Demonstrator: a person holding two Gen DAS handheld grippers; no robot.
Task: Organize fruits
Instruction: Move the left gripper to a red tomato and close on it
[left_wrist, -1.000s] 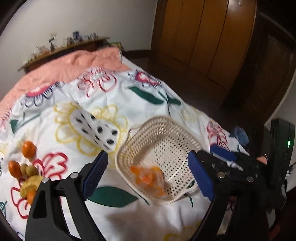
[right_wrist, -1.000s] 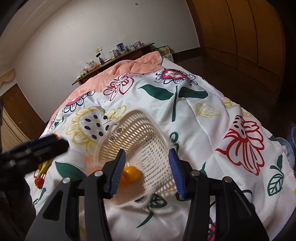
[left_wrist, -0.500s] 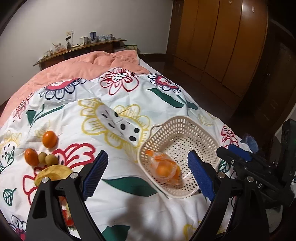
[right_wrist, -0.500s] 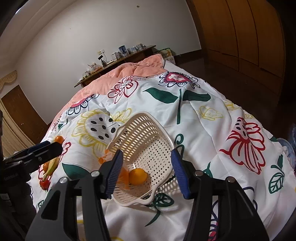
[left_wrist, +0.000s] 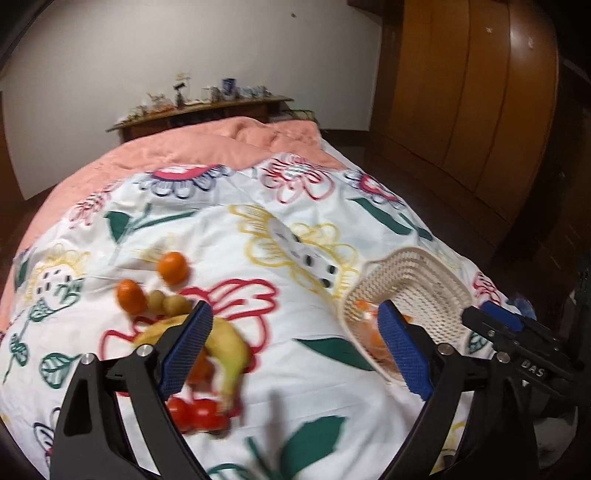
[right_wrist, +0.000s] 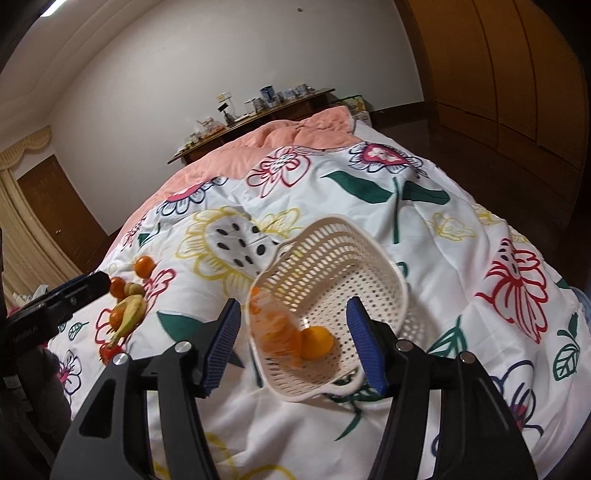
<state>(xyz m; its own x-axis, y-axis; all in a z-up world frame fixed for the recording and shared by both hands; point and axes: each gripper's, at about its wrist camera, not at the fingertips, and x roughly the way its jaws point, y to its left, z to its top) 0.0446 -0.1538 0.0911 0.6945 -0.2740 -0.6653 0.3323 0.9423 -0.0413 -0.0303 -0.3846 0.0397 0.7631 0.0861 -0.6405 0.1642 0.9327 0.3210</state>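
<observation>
Both tools spread wide, holding nothing: left tool (left_wrist: 295, 350) above banana (left_wrist: 225, 347), right tool (right_wrist: 295, 341) above basket (right_wrist: 373, 254) holding an orange (right_wrist: 316, 343).

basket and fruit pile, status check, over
Left gripper open, empty, above the fruit pile. Right gripper open, empty, over the basket. Basket holds an orange and bagged fruit. Nothing blocking.

Bedroom, white walls (right_wrist: 155, 110), dark floor (right_wrist: 480, 147). A bed carries a floral duvet (left_wrist: 229, 236) with a peach blanket (right_wrist: 295, 134) at its head; behind it, a cluttered wooden shelf (right_wrist: 258, 114). Wooden wardrobe (left_wrist: 472, 85) lines the right side; far left, a brown door (right_wrist: 55, 210) beside cream curtains (right_wrist: 18, 221).
</observation>
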